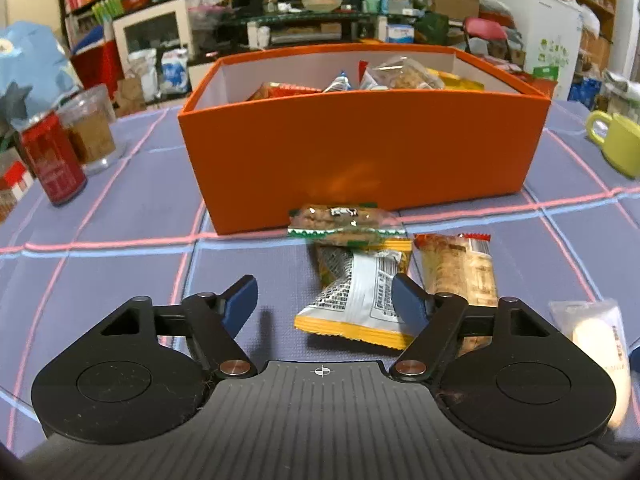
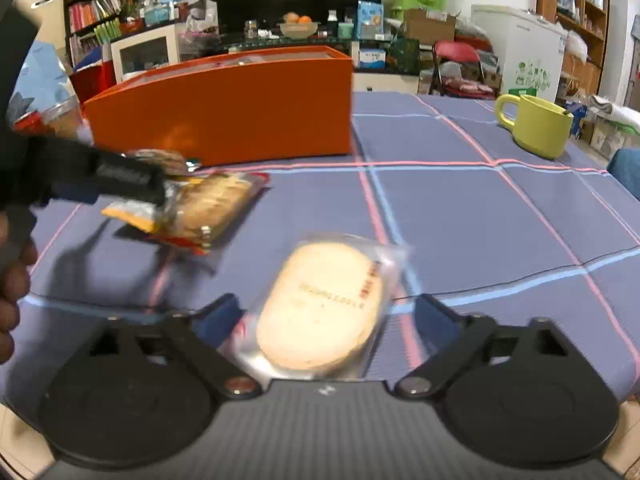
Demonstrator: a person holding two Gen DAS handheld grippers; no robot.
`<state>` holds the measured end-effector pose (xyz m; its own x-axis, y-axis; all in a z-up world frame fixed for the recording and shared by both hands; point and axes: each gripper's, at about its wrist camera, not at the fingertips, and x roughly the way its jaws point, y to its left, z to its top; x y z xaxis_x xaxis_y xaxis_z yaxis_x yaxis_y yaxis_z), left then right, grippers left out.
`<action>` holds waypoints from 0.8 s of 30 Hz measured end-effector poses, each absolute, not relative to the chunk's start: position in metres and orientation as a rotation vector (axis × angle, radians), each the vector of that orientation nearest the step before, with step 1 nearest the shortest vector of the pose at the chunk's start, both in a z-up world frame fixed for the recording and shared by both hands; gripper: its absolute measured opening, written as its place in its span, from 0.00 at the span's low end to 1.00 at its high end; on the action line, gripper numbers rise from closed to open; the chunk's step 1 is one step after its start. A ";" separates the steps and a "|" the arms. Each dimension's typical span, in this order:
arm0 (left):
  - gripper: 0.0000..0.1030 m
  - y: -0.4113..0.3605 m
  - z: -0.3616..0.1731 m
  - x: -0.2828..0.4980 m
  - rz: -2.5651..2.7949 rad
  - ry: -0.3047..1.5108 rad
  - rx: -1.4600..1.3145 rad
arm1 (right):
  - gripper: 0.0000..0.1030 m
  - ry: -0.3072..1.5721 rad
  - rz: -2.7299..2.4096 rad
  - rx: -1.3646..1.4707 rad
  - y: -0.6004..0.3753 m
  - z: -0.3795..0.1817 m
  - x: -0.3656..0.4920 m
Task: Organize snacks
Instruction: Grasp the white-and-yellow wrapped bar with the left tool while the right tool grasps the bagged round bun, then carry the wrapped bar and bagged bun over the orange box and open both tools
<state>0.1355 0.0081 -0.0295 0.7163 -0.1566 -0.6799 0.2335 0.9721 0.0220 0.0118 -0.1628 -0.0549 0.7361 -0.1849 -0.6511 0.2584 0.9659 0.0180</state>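
1. The orange box point(image 1: 360, 152) is the biggest thing on the table point(image 1: 100, 248), and it is where the snacks go. Some snacks point(image 1: 400, 74) are already inside it, so part of the job looks done.

2. The round cake in a clear bag point(image 2: 320, 308) lies on the table, well out in front of the orange box and off to its right end. The right gripper point(image 2: 328, 316) has its two fingers wide apart, one on each side of this bag. The pads are not pressing it, as far as I can see. It still has to go in the box.

3. The silver and yellow bag point(image 1: 360, 296) lies in front of the orange box, near the middle of its front wall. The left gripper point(image 1: 324, 300) is partly open around it. One blue finger point(image 1: 408, 300) is at the bag's edge, and the other is well off it, so the bag is not held.

4. The long cracker bar point(image 1: 456, 268) lies just beside the silver bag, also in front of the box. It waits its turn.

5. The small green-edged nut bar point(image 1: 340, 220) sits closest to the box's front wall. It waits too.

6. So I think four snacks are left outside, and two are about to be picked up.
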 end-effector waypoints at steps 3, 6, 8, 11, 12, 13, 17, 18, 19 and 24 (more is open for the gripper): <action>0.45 0.004 -0.027 0.136 -0.258 0.732 0.093 | 0.80 0.717 -0.237 0.157 -0.177 -0.050 0.013; 0.49 -0.005 -0.029 0.135 -0.304 0.731 0.126 | 0.87 0.720 -0.230 0.134 -0.178 -0.049 0.013; 0.50 -0.010 -0.037 0.139 -0.316 0.764 0.150 | 0.90 0.718 -0.222 0.117 -0.179 -0.049 0.014; 0.45 -0.006 -0.045 0.146 -0.296 0.785 0.108 | 0.86 0.718 -0.220 0.119 -0.188 -0.048 0.019; 0.37 -0.005 -0.044 0.148 -0.288 0.786 0.109 | 0.81 0.722 -0.218 0.113 -0.191 -0.047 0.022; 0.27 -0.003 -0.044 0.148 -0.286 0.785 0.106 | 0.72 0.727 -0.215 0.111 -0.193 -0.045 0.023; 0.14 0.005 -0.040 0.144 -0.299 0.806 0.076 | 0.60 0.744 -0.183 0.122 -0.200 -0.040 0.027; 0.12 0.006 -0.036 0.141 -0.303 0.802 0.075 | 0.60 0.745 -0.178 0.128 -0.200 -0.039 0.026; 0.08 0.008 -0.033 0.139 -0.307 0.804 0.068 | 0.60 0.745 -0.172 0.142 -0.202 -0.038 0.026; 0.07 0.017 -0.020 0.128 -0.303 0.798 0.067 | 0.59 0.715 -0.147 0.088 -0.182 -0.032 0.021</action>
<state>0.1279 0.0173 -0.0196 0.6575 -0.2420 -0.7136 0.2919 0.9549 -0.0548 0.0213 -0.1821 -0.0321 0.7456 -0.1042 -0.6582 0.1645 0.9859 0.0303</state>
